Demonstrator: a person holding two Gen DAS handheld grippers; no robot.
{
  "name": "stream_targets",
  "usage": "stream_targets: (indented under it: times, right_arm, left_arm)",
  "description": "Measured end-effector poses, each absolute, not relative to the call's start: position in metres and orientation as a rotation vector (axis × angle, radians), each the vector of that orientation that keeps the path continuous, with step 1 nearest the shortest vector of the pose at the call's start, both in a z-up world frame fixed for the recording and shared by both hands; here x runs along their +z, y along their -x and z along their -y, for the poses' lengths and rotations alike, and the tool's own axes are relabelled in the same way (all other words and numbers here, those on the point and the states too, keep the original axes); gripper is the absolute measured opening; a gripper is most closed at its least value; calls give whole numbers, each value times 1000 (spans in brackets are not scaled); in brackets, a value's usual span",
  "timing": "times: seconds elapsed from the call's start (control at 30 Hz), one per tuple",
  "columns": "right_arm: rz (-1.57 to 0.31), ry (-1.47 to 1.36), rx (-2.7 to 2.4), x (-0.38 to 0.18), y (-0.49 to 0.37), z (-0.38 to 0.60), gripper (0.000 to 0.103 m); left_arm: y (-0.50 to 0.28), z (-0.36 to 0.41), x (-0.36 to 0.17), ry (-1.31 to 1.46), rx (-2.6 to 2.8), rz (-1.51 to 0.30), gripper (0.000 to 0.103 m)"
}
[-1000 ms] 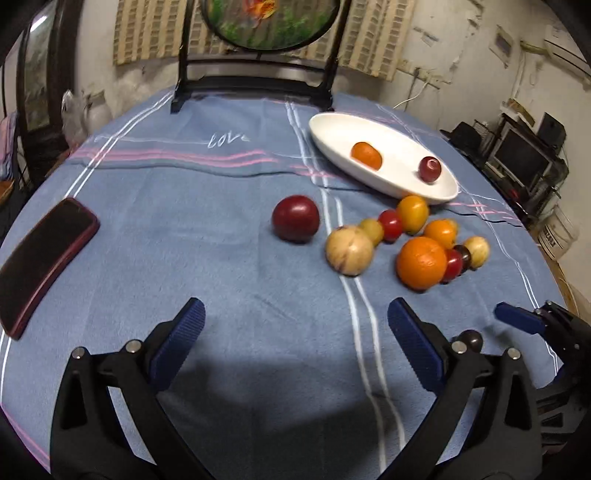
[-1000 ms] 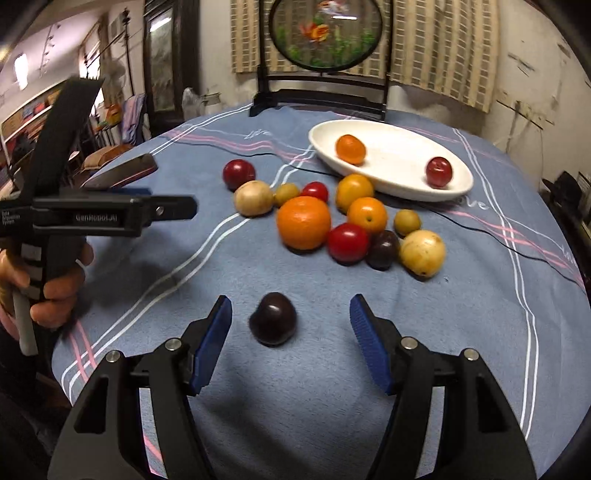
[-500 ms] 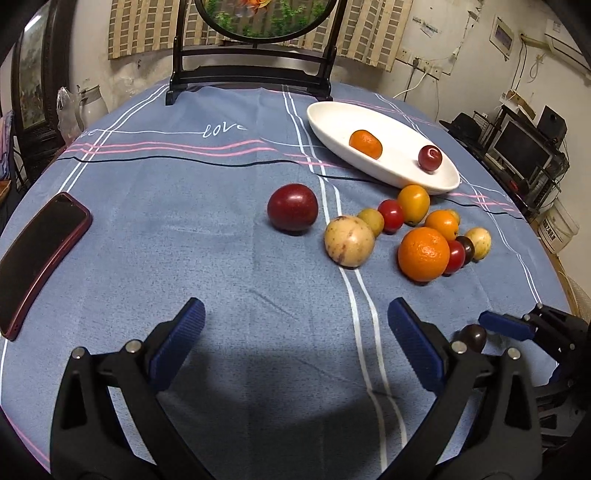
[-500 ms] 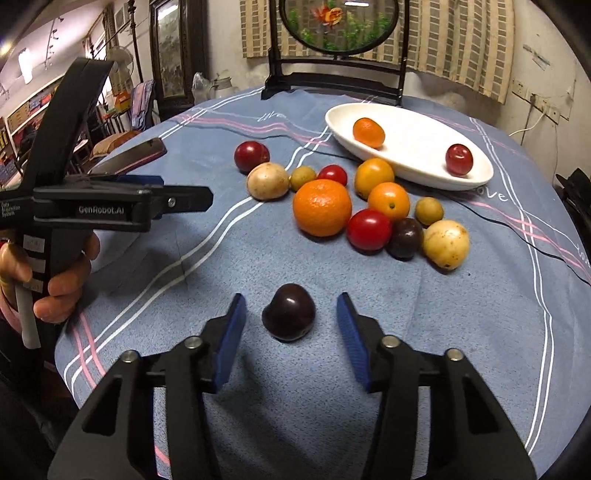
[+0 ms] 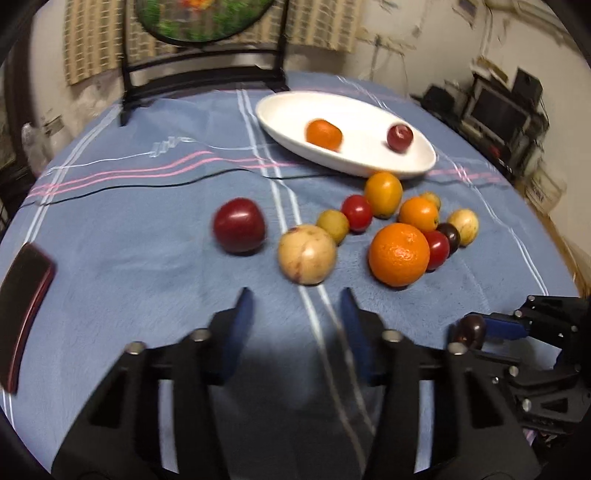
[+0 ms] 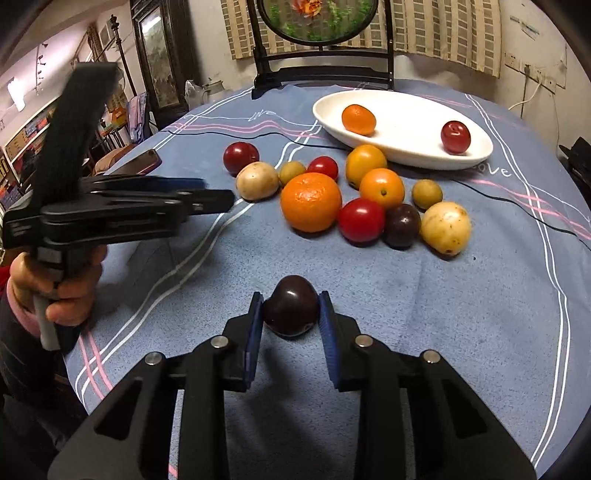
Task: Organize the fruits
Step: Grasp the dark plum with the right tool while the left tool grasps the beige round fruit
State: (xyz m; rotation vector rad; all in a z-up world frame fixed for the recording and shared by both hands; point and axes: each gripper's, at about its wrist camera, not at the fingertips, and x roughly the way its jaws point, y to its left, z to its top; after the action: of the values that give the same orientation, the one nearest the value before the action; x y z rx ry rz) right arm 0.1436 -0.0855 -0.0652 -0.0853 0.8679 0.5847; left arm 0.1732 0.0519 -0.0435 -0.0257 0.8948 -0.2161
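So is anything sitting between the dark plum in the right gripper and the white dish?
Yes. The loose fruit cluster lies on the cloth between the dark plum, clamped by the right gripper, and the white dish.

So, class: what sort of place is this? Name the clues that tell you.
Probably a lived-in home, not a lab. Clues: a round table under a blue tablecloth, a decorative round screen on a dark stand behind it, and a framed picture with household clutter along the walls.
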Motion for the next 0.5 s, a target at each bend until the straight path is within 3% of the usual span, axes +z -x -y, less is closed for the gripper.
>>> stream_targets:
  times: [0.5]
  right_arm:
    - [-871, 44, 610, -64, -146, 91, 30]
  left_arm:
    - [-211, -31, -51, -84, -201, -922, 43]
